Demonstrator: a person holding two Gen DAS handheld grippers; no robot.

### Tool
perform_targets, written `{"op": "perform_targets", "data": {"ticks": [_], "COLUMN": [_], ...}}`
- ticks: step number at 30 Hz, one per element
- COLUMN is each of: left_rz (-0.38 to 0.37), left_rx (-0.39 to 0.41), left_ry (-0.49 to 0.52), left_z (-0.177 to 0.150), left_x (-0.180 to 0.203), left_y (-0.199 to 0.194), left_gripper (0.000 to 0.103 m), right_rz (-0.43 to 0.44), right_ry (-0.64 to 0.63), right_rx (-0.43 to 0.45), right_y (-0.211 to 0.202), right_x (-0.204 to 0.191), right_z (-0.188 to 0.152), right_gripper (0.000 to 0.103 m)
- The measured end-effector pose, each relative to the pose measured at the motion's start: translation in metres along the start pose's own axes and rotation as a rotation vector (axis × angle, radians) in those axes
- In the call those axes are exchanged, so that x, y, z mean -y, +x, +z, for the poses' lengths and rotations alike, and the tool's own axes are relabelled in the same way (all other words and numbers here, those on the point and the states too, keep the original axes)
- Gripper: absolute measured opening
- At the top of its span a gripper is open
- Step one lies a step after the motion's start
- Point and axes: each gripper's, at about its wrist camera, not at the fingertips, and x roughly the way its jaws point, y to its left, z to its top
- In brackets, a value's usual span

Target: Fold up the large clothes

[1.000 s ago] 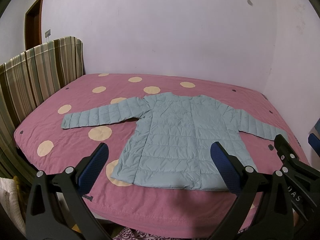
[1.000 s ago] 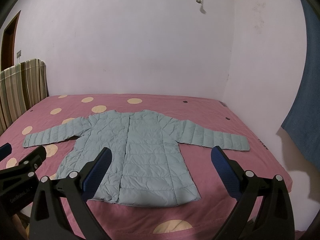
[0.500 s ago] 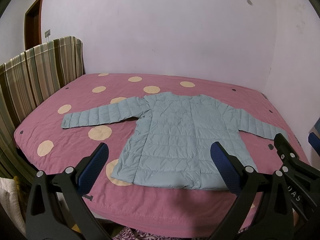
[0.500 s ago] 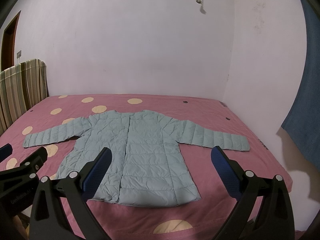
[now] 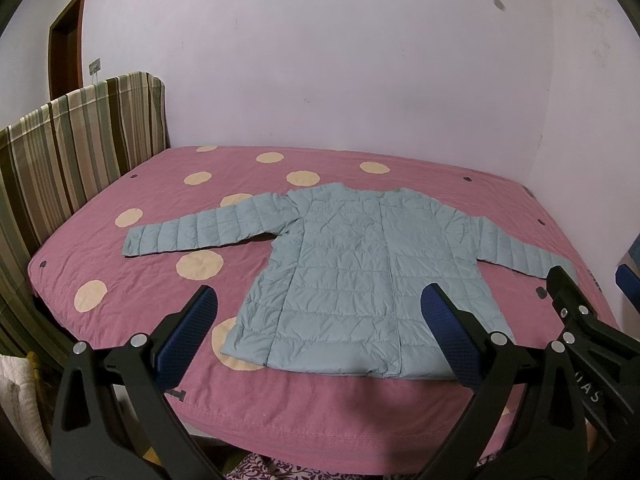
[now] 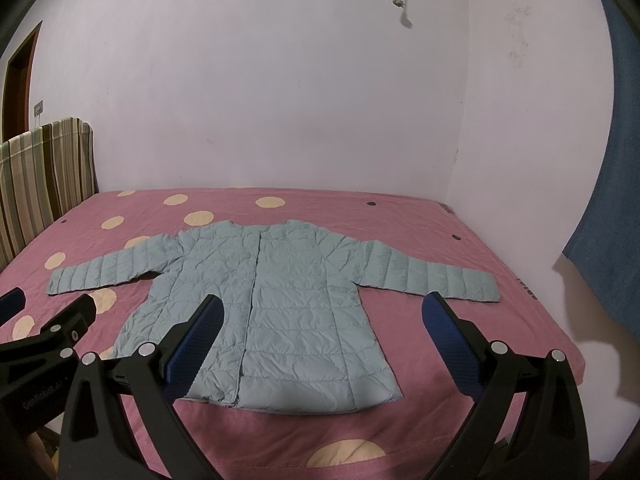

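Two tongs are held out over the near edge of the bed, side by side. The left tongs point(image 5: 316, 324) have their blue pads point(image 5: 188, 334) wide apart, with nothing between them. The right tongs point(image 6: 320, 328) are spread wide too, and they hold nothing. Each one can be seen from the other: the right tongs show at the right edge of the left view, and the left tongs show at the left edge of the right view. Past the tongs lies the jacket point(image 5: 352, 276), a light blue puffy one with stitched lines across it. It lies flat on the bed point(image 5: 320, 412), and it does not touch the tongs. Its bottom edge is close to the near side of the bed. Its neck points to the far wall. One sleeve point(image 5: 200, 232) goes out straight to the left, and the other sleeve point(image 6: 432, 276) goes out to the right. The front of the jacket is closed down the middle. The bed has a pink cover with pale yellow dots point(image 5: 199, 263) on it. At the left end of the bed stands a striped headboard point(image 5: 72, 148). Behind it is a brown door point(image 5: 66, 40). A blue cloth point(image 6: 604, 240) hangs at the right side of the room.
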Motion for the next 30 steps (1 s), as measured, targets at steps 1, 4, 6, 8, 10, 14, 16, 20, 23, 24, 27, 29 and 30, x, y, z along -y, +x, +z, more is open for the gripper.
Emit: {"op": "perform_targets", "data": {"ticks": [1, 4, 6, 8, 10, 14, 16, 20, 23, 24, 27, 29, 30], "left_rz": [0.001, -0.001, 0.001, -0.001, 0.001, 0.001, 0.001, 0.004, 0.015, 0.024, 0.046, 0.071, 0.082], "left_rx": [0.001, -0.001, 0.000, -0.001, 0.000, -0.001, -0.002, -0.008, -0.023, -0.028, -0.049, -0.075, -0.092], "left_ry": [0.000, 0.000, 0.000, 0.000, 0.000, 0.000, 0.000, -0.003, -0.005, -0.008, -0.018, -0.029, -0.040], "left_z": [-0.001, -0.001, -0.001, -0.002, -0.001, -0.002, -0.001, -0.005, -0.008, -0.009, -0.010, -0.010, -0.010], "left_x": [0.000, 0.000, 0.000, 0.000, 0.000, 0.000, 0.000, -0.001, -0.001, -0.003, -0.008, -0.015, -0.020], "left_y": [0.000, 0.000, 0.000, 0.000, 0.000, 0.000, 0.000, 0.001, 0.015, 0.020, 0.044, 0.066, 0.079], "left_gripper": [0.101, 0.101, 0.101, 0.101, 0.101, 0.101, 0.101, 0.101, 0.101, 0.101, 0.101, 0.101, 0.101], "right_rz": [0.000, 0.000, 0.001, 0.000, 0.000, 0.000, 0.002, 0.004, 0.005, 0.007, 0.012, 0.024, 0.032], "right_ry": [0.000, 0.000, 0.000, -0.001, -0.002, 0.000, 0.000, -0.004, 0.000, 0.004, 0.027, 0.055, 0.076], "right_rx": [0.001, -0.001, 0.000, 0.000, -0.001, 0.000, -0.001, -0.008, -0.017, -0.019, -0.035, -0.043, -0.053], "right_y": [0.000, 0.001, 0.000, 0.000, 0.000, 0.000, 0.000, 0.005, 0.014, 0.017, 0.032, 0.045, 0.057], "right_x": [0.000, -0.001, 0.000, -0.001, 0.000, 0.000, 0.001, -0.005, -0.005, -0.003, 0.003, 0.010, 0.016], "right_z": [0.000, -0.001, 0.000, 0.000, 0.000, -0.001, -0.002, -0.004, -0.005, -0.006, -0.007, -0.009, -0.011], "right_gripper": [0.099, 0.099, 0.099, 0.099, 0.099, 0.099, 0.098, 0.099, 0.099, 0.099, 0.099, 0.099, 0.099]}}
